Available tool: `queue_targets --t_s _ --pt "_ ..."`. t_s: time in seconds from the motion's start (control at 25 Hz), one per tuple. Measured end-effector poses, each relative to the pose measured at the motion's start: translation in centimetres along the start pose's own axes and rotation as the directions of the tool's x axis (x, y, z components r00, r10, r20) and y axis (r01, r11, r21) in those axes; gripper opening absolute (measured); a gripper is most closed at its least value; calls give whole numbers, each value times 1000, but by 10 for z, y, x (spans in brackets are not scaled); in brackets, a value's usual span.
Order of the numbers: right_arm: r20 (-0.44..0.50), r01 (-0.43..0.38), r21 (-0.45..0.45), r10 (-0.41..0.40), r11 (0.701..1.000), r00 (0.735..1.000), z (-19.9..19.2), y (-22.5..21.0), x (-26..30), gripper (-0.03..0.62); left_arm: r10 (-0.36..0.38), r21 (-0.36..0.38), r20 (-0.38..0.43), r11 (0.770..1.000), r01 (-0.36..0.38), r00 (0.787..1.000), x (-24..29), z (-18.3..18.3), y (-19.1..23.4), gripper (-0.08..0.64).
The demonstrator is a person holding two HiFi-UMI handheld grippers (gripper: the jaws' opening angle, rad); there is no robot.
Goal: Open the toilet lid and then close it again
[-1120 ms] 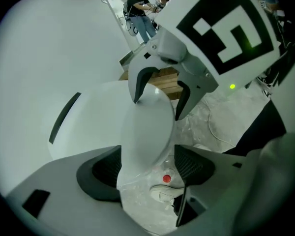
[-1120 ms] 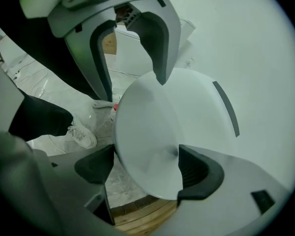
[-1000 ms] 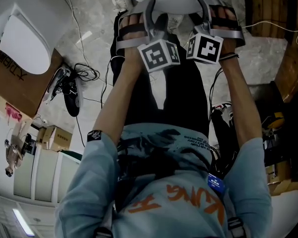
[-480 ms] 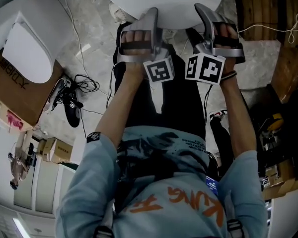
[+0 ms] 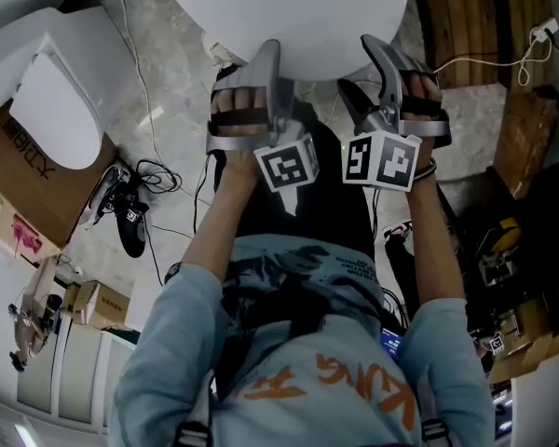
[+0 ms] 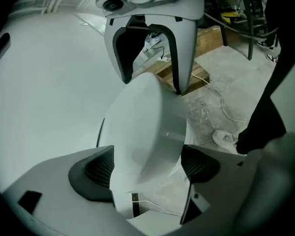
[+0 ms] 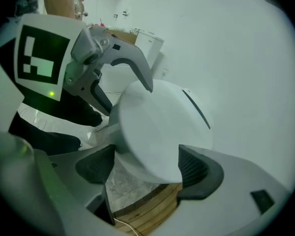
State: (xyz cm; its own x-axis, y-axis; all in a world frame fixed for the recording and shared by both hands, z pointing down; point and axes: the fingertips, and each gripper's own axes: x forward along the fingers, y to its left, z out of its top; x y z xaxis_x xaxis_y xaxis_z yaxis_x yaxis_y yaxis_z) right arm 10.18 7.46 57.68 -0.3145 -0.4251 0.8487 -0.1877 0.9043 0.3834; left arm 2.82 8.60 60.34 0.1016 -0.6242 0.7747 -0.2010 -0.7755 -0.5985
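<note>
- Both grippers, left (image 5: 268, 56) and right (image 5: 373, 52), have come up since a second ago. The lid (image 5: 289, 12) has come up with them, so we see it fill more of the head view's top and cover more of the floor (image 5: 168, 73).
- We find the lid at the top of the head view, with its near rim at both grippers, one on each side of its middle.
- Left gripper: the jaws are opening and stand wide apart with the lid's rim between the pads. Floor shows through a gap beside one pad.
- Right gripper: the jaws stand apart too, with the rim between them, and we see no clamp on it.
- We cannot see the bowl or what is in it.
- At the left, a second toilet (image 5: 51, 101) sits by a cardboard box (image 5: 14, 170). We cannot tell what the box holds.
</note>
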Motion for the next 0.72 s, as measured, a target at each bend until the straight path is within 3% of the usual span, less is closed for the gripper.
queue_targets --t_s 0.12,0.24,0.4,0.72 --pt "28 -10 -51 12 999 1000 11 -5 -23 369 29 3 14 1000 -29 999 -21 5 24 422" --pt "32 56 -133 -53 989 998 17 -16 -43 333 78 6 24 997 -78 997 -43 13 54 422" --pt "31 107 -113 -104 988 994 37 -41 -71 326 72 -7 44 997 -72 996 -73 20 82 422" --pt "77 236 -106 -229 966 970 75 -91 -127 276 146 -18 77 989 -145 986 -119 28 149 419"
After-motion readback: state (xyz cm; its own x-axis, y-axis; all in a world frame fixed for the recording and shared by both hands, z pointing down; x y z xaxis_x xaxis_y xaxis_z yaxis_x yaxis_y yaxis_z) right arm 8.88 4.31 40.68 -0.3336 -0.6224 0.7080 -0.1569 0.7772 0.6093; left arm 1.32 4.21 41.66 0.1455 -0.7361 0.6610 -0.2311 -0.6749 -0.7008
